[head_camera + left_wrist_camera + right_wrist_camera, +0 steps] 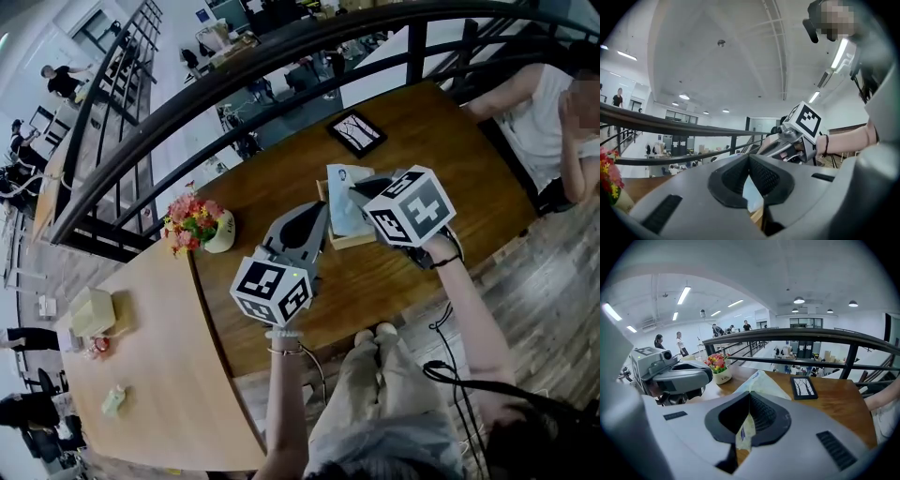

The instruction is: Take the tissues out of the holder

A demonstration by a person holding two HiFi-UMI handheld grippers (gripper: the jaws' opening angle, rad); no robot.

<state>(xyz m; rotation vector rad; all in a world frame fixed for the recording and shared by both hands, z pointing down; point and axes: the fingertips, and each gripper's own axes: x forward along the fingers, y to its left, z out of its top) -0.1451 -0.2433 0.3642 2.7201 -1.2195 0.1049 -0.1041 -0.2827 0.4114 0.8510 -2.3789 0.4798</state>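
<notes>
The tissue pack [341,204], pale blue and white plastic, hangs above the brown table, with both grippers on it. My left gripper [322,212] is shut on its left edge; in the left gripper view the pale plastic [750,191] shows below the closed pads. My right gripper [356,191] is shut on the upper right part; in the right gripper view the pack [761,383] fans out past the closed jaws. The wooden holder [350,241] lies on the table under the pack. Whether the pack still touches the holder is hidden.
A flower pot [202,226] stands at the table's left end, and a black picture frame [356,132] lies at the far edge by the dark railing [281,56]. A person [544,117] sits at the right. A lighter table [159,375] carries a tissue box [92,311].
</notes>
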